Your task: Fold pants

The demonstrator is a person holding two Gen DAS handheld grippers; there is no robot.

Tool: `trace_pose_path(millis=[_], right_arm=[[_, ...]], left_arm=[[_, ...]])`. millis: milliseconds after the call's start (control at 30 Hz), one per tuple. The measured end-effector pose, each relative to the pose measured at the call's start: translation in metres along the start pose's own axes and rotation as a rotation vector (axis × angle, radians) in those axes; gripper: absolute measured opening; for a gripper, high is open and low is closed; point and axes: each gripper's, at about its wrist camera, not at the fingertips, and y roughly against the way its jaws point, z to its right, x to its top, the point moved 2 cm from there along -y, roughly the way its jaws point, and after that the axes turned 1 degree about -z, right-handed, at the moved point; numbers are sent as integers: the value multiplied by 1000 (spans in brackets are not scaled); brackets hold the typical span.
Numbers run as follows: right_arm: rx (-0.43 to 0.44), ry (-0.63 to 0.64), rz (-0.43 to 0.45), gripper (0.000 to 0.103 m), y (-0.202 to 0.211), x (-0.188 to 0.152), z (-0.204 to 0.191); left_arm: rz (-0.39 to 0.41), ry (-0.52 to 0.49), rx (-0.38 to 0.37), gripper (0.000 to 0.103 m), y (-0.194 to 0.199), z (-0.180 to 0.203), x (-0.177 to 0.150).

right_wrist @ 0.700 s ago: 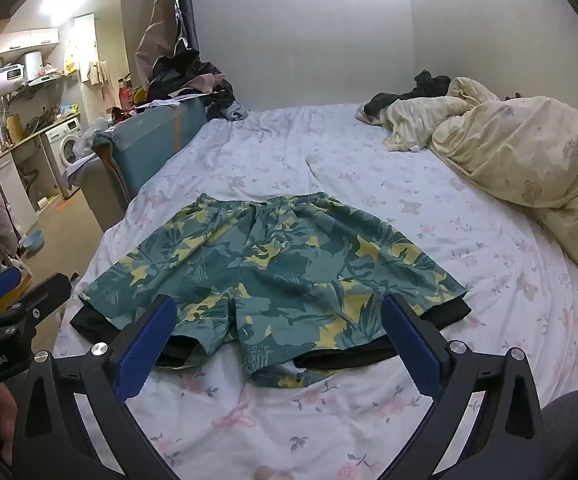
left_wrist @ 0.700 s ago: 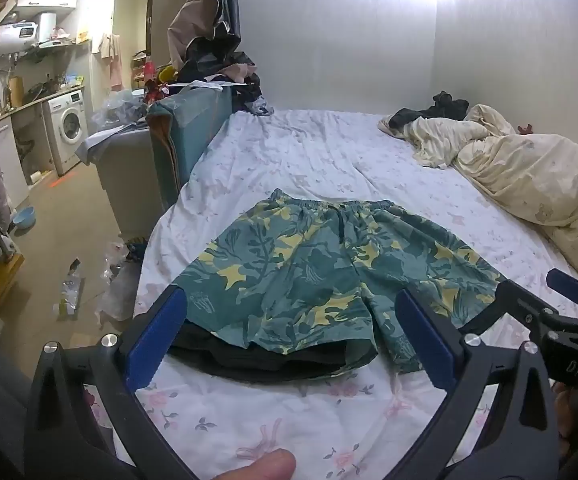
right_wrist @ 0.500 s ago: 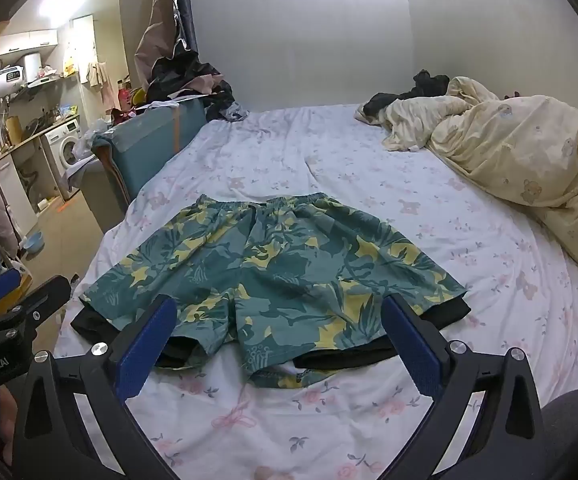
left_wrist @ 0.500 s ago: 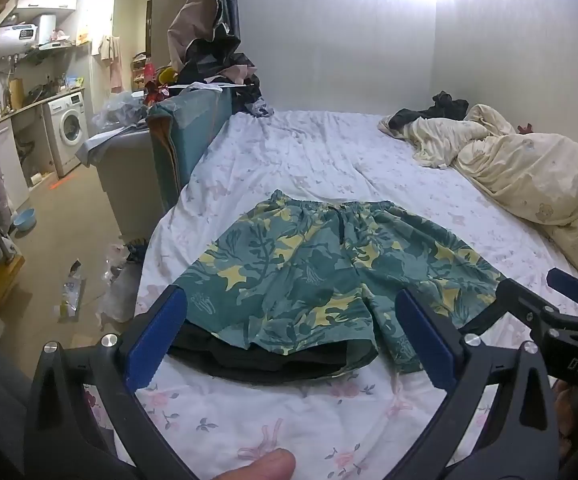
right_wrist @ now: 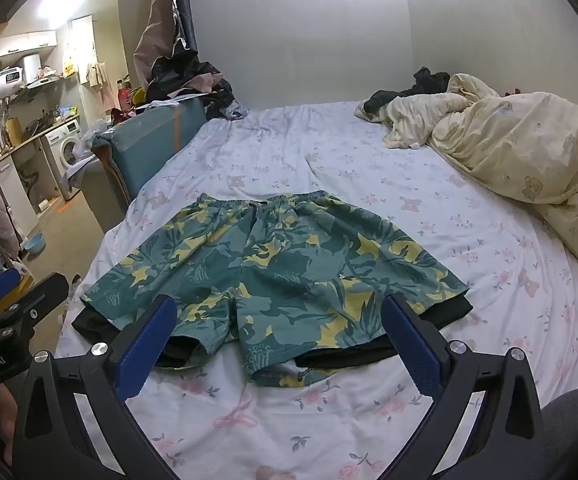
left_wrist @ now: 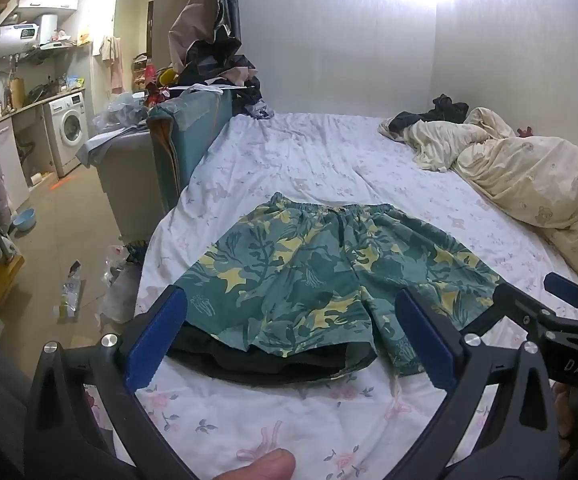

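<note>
Plainly the fold has not begun: the green and yellow leaf-print shorts with a black lining (left_wrist: pixel 329 276) lie spread flat on the white bed sheet with its pink flower print (left_wrist: pixel 297 160), near the foot edge of the bed, and neither tool touches them. The left claw (left_wrist: pixel 289 336) hangs just short of the left leg hem with its blue-padded fingers (left_wrist: pixel 157 336) spread wide and nothing between them. The right claw (right_wrist: pixel 277 344) is likewise wide apart and empty, held above the hem of the right leg.

The step in hand looks like the approach before a first grasp. I judge the next move calls for each claw to come down onto a hem corner, or both onto one outer side seam, and to pinch print cloth and black lining together, since the lining peeks out loose below both hems and could be left behind.

The shorts point away from the person: elastic waistband on the far side, two leg openings on the near side. Spread like this they are wider than they are long, so the long axis runs left to right across the bed, while the waist-to-hem line runs straight ahead. A cream quilt with a bear print (right_wrist: pixel 529 184) lies bunched well apart on the right.
</note>
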Motion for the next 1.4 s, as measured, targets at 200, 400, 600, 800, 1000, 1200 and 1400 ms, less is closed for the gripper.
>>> trace_pose_path(millis=[200, 400, 600, 800, 1000, 1200, 1400], right_arm=[[1, -1, -1, 103, 0, 0, 0], [2, -4, -2, 103, 0, 0, -1], [3, -3, -3, 103, 0, 0, -1], [3, -5, -4, 103, 0, 0, -1], [3, -4, -4, 103, -1, 0, -1], [4, -5, -6, 103, -1, 0, -1], [4, -4, -7, 103, -1, 0, -1]], left_arm=[[6, 1, 3, 102, 1, -1, 0], [8, 2, 3, 102, 2, -1, 2], [6, 0, 2, 102, 1, -2, 2], [6, 3, 2, 102, -1, -3, -1], [7, 2, 2, 102, -1, -3, -2], [6, 4, 0, 102, -1, -3, -2], [4, 5, 0, 102, -1, -3, -2]])
